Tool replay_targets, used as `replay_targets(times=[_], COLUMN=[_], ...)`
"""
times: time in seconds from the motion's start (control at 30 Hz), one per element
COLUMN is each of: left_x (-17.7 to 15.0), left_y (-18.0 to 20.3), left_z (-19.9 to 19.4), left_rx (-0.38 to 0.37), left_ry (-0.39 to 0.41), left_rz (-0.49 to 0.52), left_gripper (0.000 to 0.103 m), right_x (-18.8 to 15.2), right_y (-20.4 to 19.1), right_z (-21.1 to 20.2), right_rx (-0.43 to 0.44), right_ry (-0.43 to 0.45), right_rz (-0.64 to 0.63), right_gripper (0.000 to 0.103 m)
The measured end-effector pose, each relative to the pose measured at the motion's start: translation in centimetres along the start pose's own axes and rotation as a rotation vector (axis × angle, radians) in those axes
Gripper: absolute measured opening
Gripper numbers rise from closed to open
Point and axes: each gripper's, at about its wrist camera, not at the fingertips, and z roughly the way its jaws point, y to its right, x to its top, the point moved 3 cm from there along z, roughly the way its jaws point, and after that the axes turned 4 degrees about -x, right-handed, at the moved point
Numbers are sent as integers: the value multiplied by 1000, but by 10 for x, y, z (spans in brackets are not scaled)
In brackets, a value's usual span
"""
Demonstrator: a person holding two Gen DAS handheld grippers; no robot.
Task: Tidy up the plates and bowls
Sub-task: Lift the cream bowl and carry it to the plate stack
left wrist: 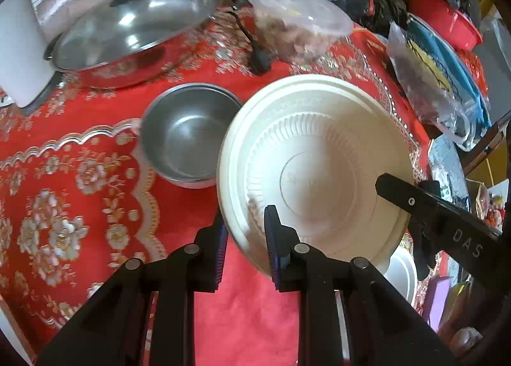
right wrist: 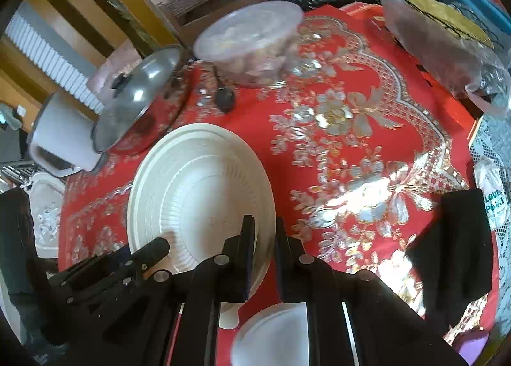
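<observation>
A large white ribbed plate (left wrist: 319, 155) (right wrist: 198, 181) hangs tilted above the red tablecloth, held at two opposite rims. My left gripper (left wrist: 246, 238) is shut on its near rim. My right gripper (right wrist: 265, 238) is shut on the opposite rim and shows in the left wrist view as a black arm (left wrist: 415, 200). A steel bowl (left wrist: 188, 142) stands on the cloth just left of the plate. A small white bowl (left wrist: 402, 273) (right wrist: 271, 334) sits low under the plate's right side, partly hidden.
At the back stand a wok with a glass lid (left wrist: 134, 34) (right wrist: 140, 94), a lidded plastic food tub (left wrist: 297, 21) (right wrist: 252, 37) and a black spoon (left wrist: 255, 56). Bags and a red basin (left wrist: 447, 21) crowd the right edge. A white jug (right wrist: 64, 139) stands far left.
</observation>
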Motion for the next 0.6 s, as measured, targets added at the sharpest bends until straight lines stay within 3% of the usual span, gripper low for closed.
replay_targets(times=[0.6], left_x=[-50], left_y=[-97], left_z=[-64], left_rx=[94], left_ry=[34], left_rz=[-67], left_gripper=[20], right_x=[-60], right_y=[-121], right_z=[-8], right_rx=[57], right_ry=[-53], right_rz=[-176], right_gripper=[14])
